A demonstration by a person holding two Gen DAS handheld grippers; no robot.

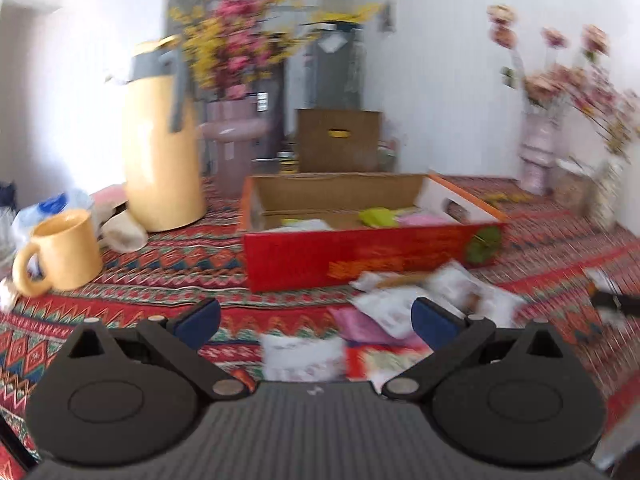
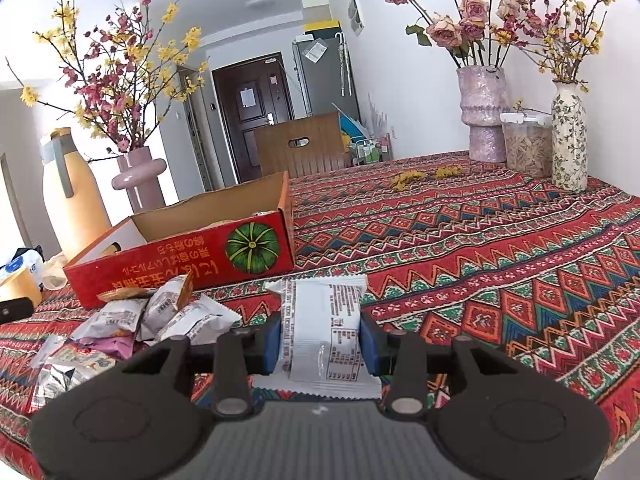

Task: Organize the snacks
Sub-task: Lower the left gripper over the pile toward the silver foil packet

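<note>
While red box holds few packets | right gripper clamps white packet | left gripper wide, empty

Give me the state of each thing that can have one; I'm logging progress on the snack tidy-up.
Left gripper: open, holding nothing.
Right gripper: shut on white snack packet.
Red box: open, a few packets inside.
Loose snack pile: lying on the tablecloth in front of the box.
Yellow mug: upright.
Yellow flask: upright, lid on.
Clear seed container: lid shut.
</note>
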